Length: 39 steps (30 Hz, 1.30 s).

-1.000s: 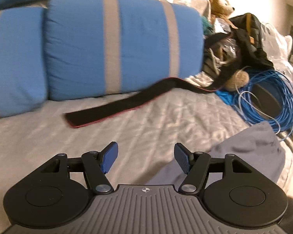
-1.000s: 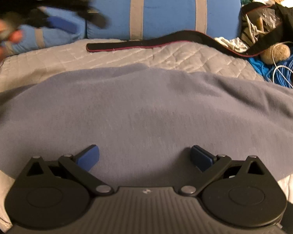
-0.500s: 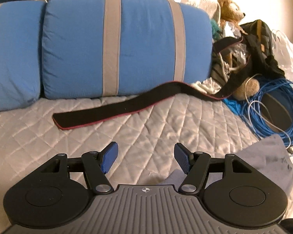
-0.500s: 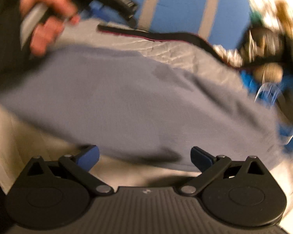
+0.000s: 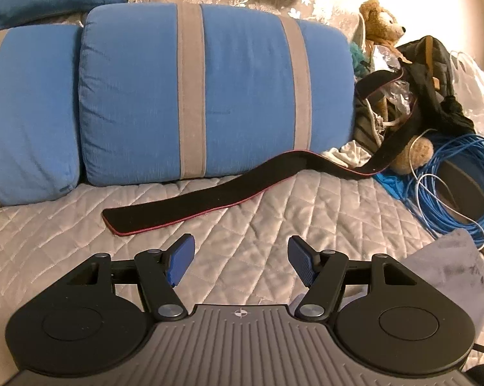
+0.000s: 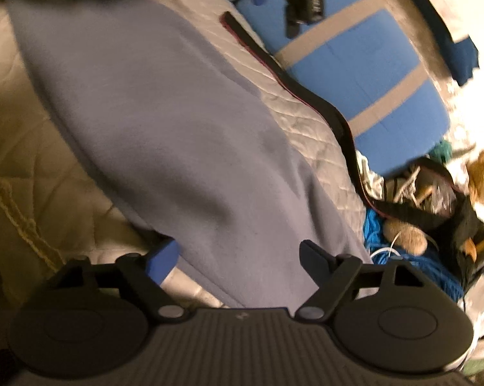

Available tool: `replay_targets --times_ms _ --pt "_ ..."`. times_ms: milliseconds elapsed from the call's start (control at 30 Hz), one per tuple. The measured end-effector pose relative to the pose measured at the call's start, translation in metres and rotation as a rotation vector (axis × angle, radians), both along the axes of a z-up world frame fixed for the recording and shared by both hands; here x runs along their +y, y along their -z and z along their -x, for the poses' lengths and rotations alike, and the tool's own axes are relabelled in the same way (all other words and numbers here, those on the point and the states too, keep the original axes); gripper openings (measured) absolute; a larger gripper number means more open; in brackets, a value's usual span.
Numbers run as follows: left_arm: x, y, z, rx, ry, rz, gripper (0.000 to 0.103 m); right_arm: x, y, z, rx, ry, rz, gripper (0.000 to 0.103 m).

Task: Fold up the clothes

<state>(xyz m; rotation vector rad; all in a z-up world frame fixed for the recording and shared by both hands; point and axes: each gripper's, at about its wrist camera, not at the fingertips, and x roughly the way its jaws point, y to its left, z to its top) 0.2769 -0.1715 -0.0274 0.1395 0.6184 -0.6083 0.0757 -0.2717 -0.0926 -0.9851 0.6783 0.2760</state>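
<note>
Against the earlier frames, the right wrist view had rolled, so the bed ran diagonally. The right gripper (image 6: pixel 238 259) was closing, its pads not yet pressing the grey-blue garment (image 6: pixel 164 122) whose edge lay between them at 6 o'clock. The left gripper (image 5: pixel 241 263) stayed parted and empty over the quilted bedspread (image 5: pixel 258 206), the black strap (image 5: pixel 209 199) now at 12 o'clock. White lettering on the left tool at 1 o'clock was too blurred to read.
</note>
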Motion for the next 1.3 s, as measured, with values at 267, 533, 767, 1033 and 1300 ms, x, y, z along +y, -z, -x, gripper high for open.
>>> replay_targets --times_ms 267,533,767,1033,1300 --pt "0.001 0.001 -0.001 0.014 0.005 -0.004 0.063 0.009 0.009 0.004 -0.032 -0.049 0.050 0.089" --pt "-0.002 0.003 -0.002 0.026 0.014 -0.011 0.063 0.009 0.010 0.006 0.007 -0.080 0.081 0.029" --pt "-0.003 0.006 -0.004 0.034 0.006 -0.027 0.063 0.008 0.017 0.024 0.051 -0.171 0.129 0.001" --pt "-0.003 0.010 -0.004 0.039 0.007 -0.036 0.063 0.008 0.015 0.027 0.070 -0.160 0.121 0.009" --pt "0.000 0.018 -0.016 0.103 0.010 0.013 0.063 0.007 -0.036 0.009 0.028 -0.020 -0.268 0.101"
